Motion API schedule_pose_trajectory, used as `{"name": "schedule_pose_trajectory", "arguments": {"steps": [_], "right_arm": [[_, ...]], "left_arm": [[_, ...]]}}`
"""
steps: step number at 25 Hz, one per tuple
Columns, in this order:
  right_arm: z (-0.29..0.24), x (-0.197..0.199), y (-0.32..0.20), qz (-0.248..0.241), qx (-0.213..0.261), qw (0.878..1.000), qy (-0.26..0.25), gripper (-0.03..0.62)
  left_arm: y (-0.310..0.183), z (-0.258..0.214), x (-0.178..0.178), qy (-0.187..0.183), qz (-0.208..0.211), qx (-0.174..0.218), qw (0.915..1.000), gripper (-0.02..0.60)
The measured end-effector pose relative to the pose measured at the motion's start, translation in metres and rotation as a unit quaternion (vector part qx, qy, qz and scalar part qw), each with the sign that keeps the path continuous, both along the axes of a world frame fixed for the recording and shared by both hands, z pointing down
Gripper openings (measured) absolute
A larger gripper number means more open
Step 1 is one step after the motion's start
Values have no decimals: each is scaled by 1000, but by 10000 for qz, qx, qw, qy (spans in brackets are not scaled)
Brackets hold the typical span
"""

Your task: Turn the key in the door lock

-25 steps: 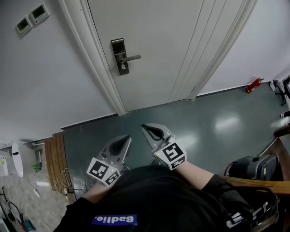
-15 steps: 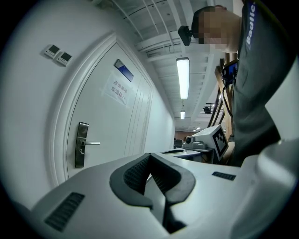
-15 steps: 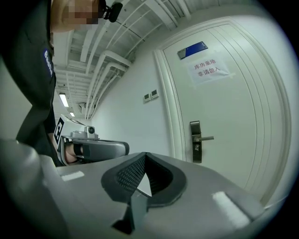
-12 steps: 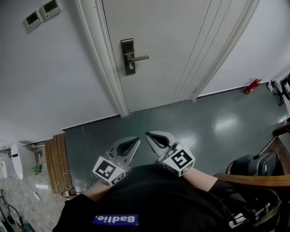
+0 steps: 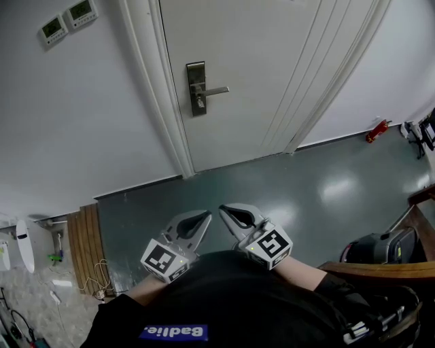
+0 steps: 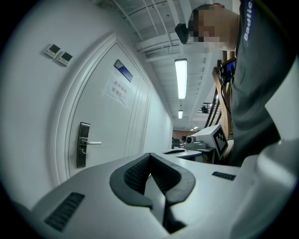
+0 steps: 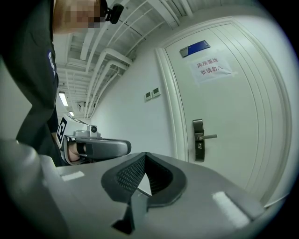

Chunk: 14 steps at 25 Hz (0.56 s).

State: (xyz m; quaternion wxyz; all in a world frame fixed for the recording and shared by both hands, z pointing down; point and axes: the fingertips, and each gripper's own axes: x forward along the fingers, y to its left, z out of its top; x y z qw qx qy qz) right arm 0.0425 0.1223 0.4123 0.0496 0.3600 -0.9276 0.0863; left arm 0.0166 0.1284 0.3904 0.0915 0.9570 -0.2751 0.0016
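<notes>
The white door (image 5: 258, 75) is closed, with a metal lock plate (image 5: 196, 88) and a lever handle (image 5: 217, 90) at its left edge. A small key-like piece (image 5: 200, 103) shows under the handle, too small to make out. Both grippers are held close to my body, far from the door. My left gripper (image 5: 205, 215) and right gripper (image 5: 223, 209) are both shut with nothing between their pads, tips nearly side by side. The lock plate (image 6: 83, 144) appears in the left gripper view beyond the left gripper (image 6: 149, 156). It also stands beyond the right gripper (image 7: 145, 156) as the lock plate (image 7: 198, 140).
Two wall control panels (image 5: 68, 20) hang left of the door frame (image 5: 160, 95). A wooden board (image 5: 85, 238) and cables lie on the floor at left. A red object (image 5: 378, 128) lies by the far wall, and a black bag (image 5: 377, 251) sits at right.
The view has swung, so the lock sits further right in the picture. Both grippers have shifted a little to the right, stayed shut and stayed close together.
</notes>
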Motion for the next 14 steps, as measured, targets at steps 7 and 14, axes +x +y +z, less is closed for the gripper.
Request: {"name": "schedule_pose_trajectory", "arguments": {"steps": [7,14], "right_arm": [[4,-6,-2,-10,-58,10000,8,0],[6,-5,1,6,-122,9999,5,0]], "left_arm": [[-2,1,-8,14,-70,2,10000,-6],[3,1,-9,16,-89,-8,10000,-6]]}}
